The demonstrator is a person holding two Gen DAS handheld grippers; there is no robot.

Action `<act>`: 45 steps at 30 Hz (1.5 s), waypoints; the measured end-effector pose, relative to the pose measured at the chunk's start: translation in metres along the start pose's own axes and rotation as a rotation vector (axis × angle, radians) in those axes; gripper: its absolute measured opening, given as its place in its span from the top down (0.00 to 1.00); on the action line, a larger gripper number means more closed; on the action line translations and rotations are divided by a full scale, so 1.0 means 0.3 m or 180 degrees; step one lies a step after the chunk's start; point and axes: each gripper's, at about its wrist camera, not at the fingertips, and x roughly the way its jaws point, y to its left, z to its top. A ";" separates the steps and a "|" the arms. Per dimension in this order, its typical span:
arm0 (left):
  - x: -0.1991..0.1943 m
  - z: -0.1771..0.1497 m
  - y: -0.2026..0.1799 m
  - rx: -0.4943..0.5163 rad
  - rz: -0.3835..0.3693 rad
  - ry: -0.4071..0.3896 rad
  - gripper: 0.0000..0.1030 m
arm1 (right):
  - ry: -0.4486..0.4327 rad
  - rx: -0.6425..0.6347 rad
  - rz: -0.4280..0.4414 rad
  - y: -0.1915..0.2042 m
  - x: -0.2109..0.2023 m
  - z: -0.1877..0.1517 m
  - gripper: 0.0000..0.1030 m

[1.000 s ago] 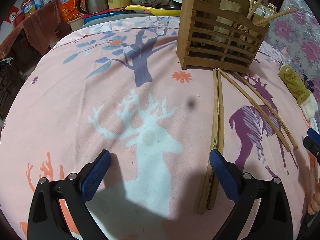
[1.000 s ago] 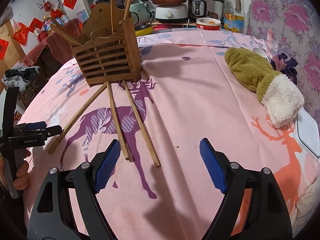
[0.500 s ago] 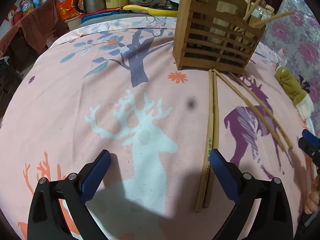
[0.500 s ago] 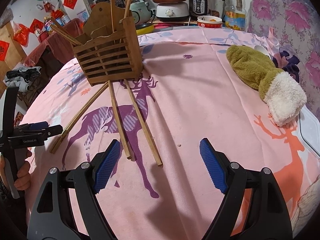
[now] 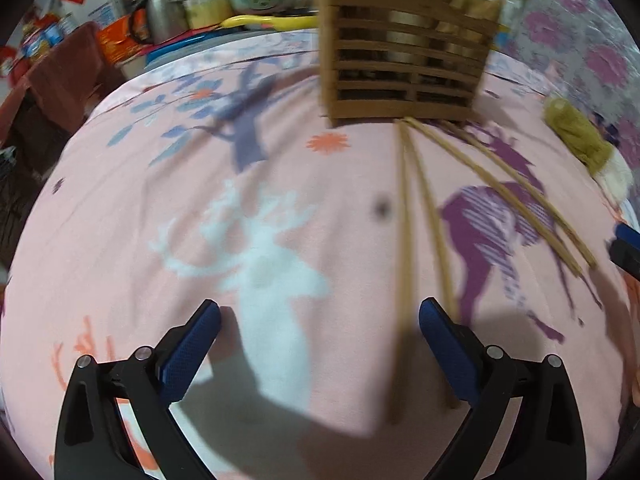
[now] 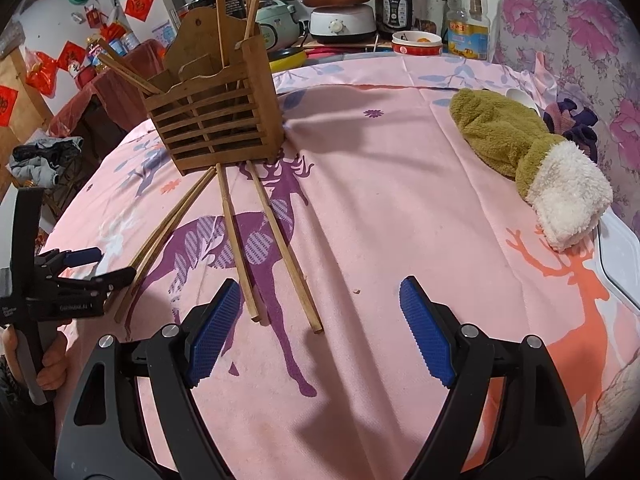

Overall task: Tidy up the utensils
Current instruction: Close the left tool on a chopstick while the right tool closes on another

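In the left wrist view the left gripper (image 5: pixel 320 336) is spread wide and holds nothing. Two chopsticks (image 5: pixel 404 240) lie on the cloth (image 5: pixel 120 220), running from the holder (image 5: pixel 400 60) at the upper middle down to the lower right, one just inside the right pad. The right gripper (image 6: pixel 320 332), also spread and empty, has its own pair (image 6: pixel 260 236) ahead at the centre left. I judge the left one nearer to a grasp.

- Left gripper (image 5: pixel 320 344): low in its own view, jaws wide apart, nothing between pads; gripped by a hand (image 6: pixel 48 364) at lower left of right view.
- Right gripper (image 6: pixel 320 328): low centre, jaws wide, empty.
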 end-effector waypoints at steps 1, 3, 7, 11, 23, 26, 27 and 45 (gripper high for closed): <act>-0.001 0.000 0.017 -0.0051 0.0015 0.0005 0.06 | -0.0009 0.0004 0.0006 0.000 -0.001 0.000 0.23; -0.012 -0.010 0.040 -0.0112 0.0003 0.0000 0.08 | -0.0018 0.0007 0.0016 -0.003 -0.006 0.002 0.23; -0.058 -0.077 0.005 0.0128 0.0023 -0.0094 0.16 | -0.0048 0.0047 0.0022 -0.012 -0.018 0.004 0.23; -0.096 -0.108 -0.042 0.0369 -0.0173 -0.0208 0.63 | -0.0072 0.0051 0.0052 -0.012 -0.024 0.005 0.23; -0.115 -0.085 0.043 0.0014 -0.0283 -0.0218 0.94 | 0.0003 -0.0184 0.0131 0.020 -0.011 -0.017 0.58; -0.098 -0.088 0.044 0.0010 -0.0264 -0.0149 0.93 | 0.0133 -0.0262 0.0110 0.024 0.020 -0.038 0.72; -0.100 -0.090 0.042 0.0016 -0.0255 -0.0154 0.93 | 0.0145 -0.0273 0.0108 0.024 0.024 -0.041 0.74; -0.106 -0.115 0.029 0.0155 -0.0185 -0.0201 0.93 | 0.0205 -0.0521 0.0108 0.021 0.059 -0.079 0.85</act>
